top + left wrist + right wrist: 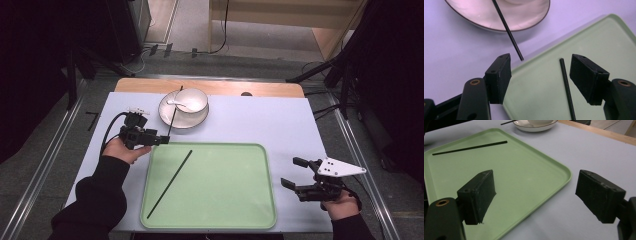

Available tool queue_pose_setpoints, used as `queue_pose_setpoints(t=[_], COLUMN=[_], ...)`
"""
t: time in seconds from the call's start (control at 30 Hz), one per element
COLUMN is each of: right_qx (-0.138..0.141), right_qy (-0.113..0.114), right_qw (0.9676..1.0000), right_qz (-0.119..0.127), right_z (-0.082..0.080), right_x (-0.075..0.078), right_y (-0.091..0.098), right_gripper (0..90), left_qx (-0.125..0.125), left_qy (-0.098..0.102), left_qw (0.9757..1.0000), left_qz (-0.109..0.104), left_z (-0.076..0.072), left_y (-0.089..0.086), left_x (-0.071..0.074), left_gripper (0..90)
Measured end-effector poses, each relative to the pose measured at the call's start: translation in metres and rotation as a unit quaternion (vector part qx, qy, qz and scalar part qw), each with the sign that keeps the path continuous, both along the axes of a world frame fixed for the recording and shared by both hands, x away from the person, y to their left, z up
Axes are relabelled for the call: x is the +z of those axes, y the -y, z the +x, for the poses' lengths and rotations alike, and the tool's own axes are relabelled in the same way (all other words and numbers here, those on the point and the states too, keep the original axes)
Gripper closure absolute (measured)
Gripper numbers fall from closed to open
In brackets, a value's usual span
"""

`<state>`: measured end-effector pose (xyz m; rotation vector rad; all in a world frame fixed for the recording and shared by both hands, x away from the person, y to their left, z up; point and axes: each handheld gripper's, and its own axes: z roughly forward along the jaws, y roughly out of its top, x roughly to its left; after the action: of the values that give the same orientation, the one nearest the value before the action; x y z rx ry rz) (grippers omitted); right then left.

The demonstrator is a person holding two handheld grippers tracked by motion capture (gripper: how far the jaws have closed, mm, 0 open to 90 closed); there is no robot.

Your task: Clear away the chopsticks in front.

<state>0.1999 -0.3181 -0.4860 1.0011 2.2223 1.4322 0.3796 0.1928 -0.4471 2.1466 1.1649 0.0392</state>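
The left gripper (540,72) stands wide and empty; just ahead of its jaws lies the second chopstick (507,30), resting on the plate (469,15), the first chopstick (567,85) below on the tray (541,100). Likely next: close on the plate-side stick. The right gripper (535,195) waits wide open

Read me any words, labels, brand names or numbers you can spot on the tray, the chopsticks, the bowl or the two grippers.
There is no readable text.
Green tray: plain, no print.
Chopstick on the tray and chopstick leaning on the plate: plain black.
Bowl, spoon and plate: white, unmarked.
Left gripper and right gripper: no label legible; the grey plate shows only holes.
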Motion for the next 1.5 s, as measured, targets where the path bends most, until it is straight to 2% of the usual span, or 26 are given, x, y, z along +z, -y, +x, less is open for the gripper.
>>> queue_pose_setpoints(t=[0.13,0.17,0.23,0.27,0.3,0.43,0.47,0.53,0.67,0.77,0.9,1.03,1.13,1.27,1.37,1.4,1.5], right_qx=[0.000,0.000,-0.001,-0.001,-0.001,-0.001,-0.001,0.000,-0.002,-0.001,-0.002,-0.004,-0.004,-0.006,-0.007,-0.007,-0.008], right_qy=[0.000,0.000,0.001,0.001,0.001,0.000,0.000,0.001,0.000,0.001,0.000,0.002,0.001,0.002,0.001,0.001,0.001], right_qw=[1.0000,1.0000,1.0000,1.0000,1.0000,1.0000,1.0000,1.0000,1.0000,1.0000,1.0000,1.0000,1.0000,1.0000,1.0000,1.0000,1.0000], right_qz=[0.001,0.001,0.002,0.002,0.002,0.002,0.002,0.001,0.003,0.002,0.002,0.003,0.003,0.003,0.003,0.002,0.003], right_z=[0.001,0.001,0.000,0.000,0.000,0.000,0.000,0.000,-0.001,-0.001,-0.002,-0.003,-0.004,-0.005,-0.006,-0.007,-0.007], right_x=[0.000,0.000,0.000,0.000,0.000,0.000,0.000,-0.001,0.000,0.000,0.000,0.000,0.000,0.000,0.000,0.000,0.000], right_y=[0.000,0.000,0.000,0.000,0.001,0.000,0.000,0.001,0.001,0.001,0.002,0.003,0.003,0.004,0.004,0.004,0.005], right_gripper=[16.6,16.6,16.6,16.6,16.6,16.5,16.5,16.5,16.6,16.6,16.6,16.6,16.6,16.6,16.6,16.6,16.6], left_qx=[0.000,0.000,0.009,0.009,0.014,0.019,0.019,0.025,0.034,0.044,0.055,0.057,0.061,0.068,0.074,0.091,0.100], left_qy=[0.002,0.002,0.000,0.000,-0.002,0.008,0.008,0.010,0.012,0.016,0.002,0.003,-0.001,-0.007,-0.011,-0.028,-0.034], left_qw=[1.0000,1.0000,0.9999,0.9999,0.9998,0.9997,0.9997,0.9995,0.9990,0.9984,0.9982,0.9970,0.9966,0.9959,0.9952,0.9941,0.9929], left_qz=[0.004,0.004,0.009,0.009,0.009,0.011,0.011,0.020,0.026,0.031,0.026,0.052,0.055,0.059,0.064,0.053,0.055], left_z=[0.015,0.015,0.027,0.027,0.035,0.049,0.049,0.060,0.071,0.077,0.083,0.084,0.085,0.089,0.090,0.093,0.094], left_y=[0.007,0.007,0.012,0.012,0.014,0.020,0.020,0.023,0.028,0.031,0.033,0.039,0.039,0.040,0.041,0.040,0.044], left_x=[0.001,0.001,0.003,0.003,0.004,0.007,0.007,0.005,0.000,-0.006,-0.013,-0.019,-0.022,-0.030,-0.033,-0.037,-0.041], left_gripper=[34.6,34.8,35.0,34.9,35.0,36.0,36.4,37.1,39.3,41.5,44.0,46.2,48.0,55.2,65.5,67.7,74.2])
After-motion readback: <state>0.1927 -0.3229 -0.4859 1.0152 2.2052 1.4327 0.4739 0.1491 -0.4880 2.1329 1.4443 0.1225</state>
